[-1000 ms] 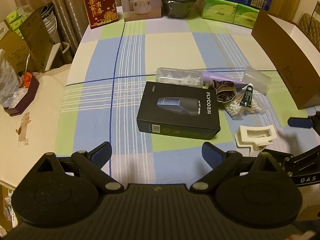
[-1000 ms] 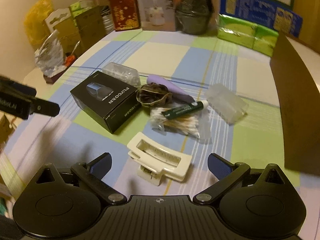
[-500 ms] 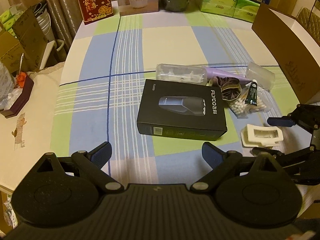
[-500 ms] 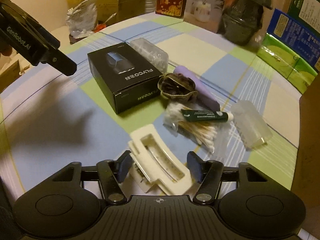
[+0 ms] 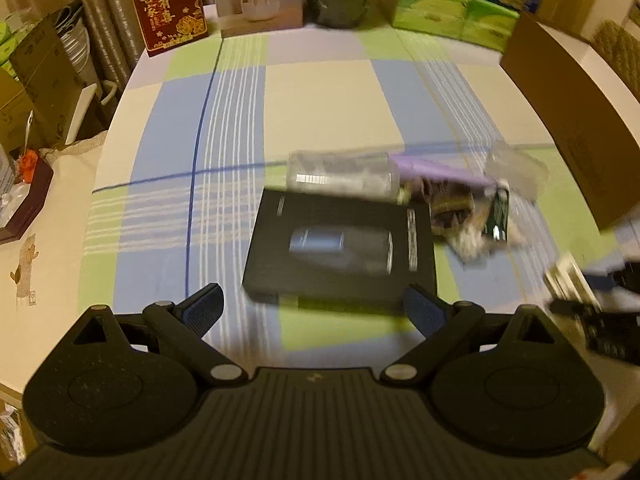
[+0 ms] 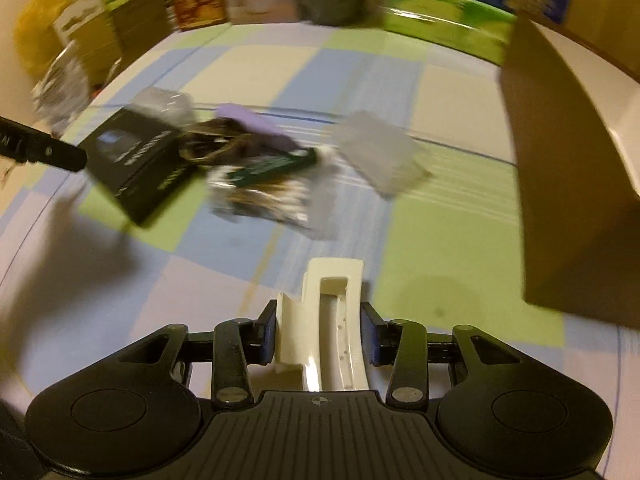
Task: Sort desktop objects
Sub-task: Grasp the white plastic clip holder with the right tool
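Gripping the cream clip (image 6: 320, 320) between both pads, my right gripper (image 6: 320, 334) holds it above the checked cloth (image 6: 440, 240), near the brown box (image 6: 568, 184). My left gripper (image 5: 314, 306) hangs wide open before the black box (image 5: 340, 248).

A home: checked tablecloth (image 5: 320, 92), curtains (image 5: 108, 16), tissue packs (image 5: 452, 16)

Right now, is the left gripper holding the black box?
No, the left gripper is open and empty, its jaws spread wide, while the black box lies flat on the tablecloth ahead.
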Demonstrator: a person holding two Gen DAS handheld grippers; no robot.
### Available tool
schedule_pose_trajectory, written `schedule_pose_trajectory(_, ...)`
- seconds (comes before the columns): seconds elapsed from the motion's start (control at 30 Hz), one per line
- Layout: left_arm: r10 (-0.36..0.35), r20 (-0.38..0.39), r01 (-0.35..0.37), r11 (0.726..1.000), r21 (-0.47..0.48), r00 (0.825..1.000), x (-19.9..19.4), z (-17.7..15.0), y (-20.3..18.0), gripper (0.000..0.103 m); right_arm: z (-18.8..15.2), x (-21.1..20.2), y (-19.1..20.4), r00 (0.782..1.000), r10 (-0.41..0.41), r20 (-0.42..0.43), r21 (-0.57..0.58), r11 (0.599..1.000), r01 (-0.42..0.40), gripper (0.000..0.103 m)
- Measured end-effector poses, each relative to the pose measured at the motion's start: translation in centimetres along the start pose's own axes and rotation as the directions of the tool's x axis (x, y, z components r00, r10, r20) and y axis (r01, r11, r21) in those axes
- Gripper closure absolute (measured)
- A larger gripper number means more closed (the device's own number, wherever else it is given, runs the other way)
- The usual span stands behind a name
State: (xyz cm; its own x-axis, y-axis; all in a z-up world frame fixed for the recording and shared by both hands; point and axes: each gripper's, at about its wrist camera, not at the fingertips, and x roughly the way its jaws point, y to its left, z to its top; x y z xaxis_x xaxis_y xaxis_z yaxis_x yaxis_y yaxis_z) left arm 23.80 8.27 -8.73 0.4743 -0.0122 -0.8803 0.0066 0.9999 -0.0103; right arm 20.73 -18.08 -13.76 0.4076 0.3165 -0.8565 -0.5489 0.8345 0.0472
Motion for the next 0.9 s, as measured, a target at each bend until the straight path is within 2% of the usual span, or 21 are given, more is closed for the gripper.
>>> schedule_pose_trajectory(0.13,0.009,0.004,-0.009,1.0,-0.026,1.0,1.5,2.2,-1.2,0.008,-0.4,-0.7,-1.7,0.999,-0.032,0.003,0.042,0.999,0.032,0.065)
schedule_pose_trajectory(0.47,0.111,-0.015,-0.111,0.994,0.003,0.994,5.3,6.1,-4.8,0.008,-1.0,-1.3,-3.3,1.0,-0.03,0.007,0.064,0.997,0.029,0.065)
schedule_pose_trajectory(0.67,0.145,-0.024,-0.144,0.989,0.023,0.989,5.3,5.4,-4.9,0.007,-0.9,-1.2,-4.1,1.0,-0.014,0.004,0.056,0.998,0.014,0.065)
schedule_pose_trajectory(0.9,0.185,-0.051,-0.186,0.982,-0.025,0.982,3.3,2.4,-1.6,0.006,-0.7,-0.8,-4.5,1.0,0.009,0.001,0.042,0.999,-0.009,0.065)
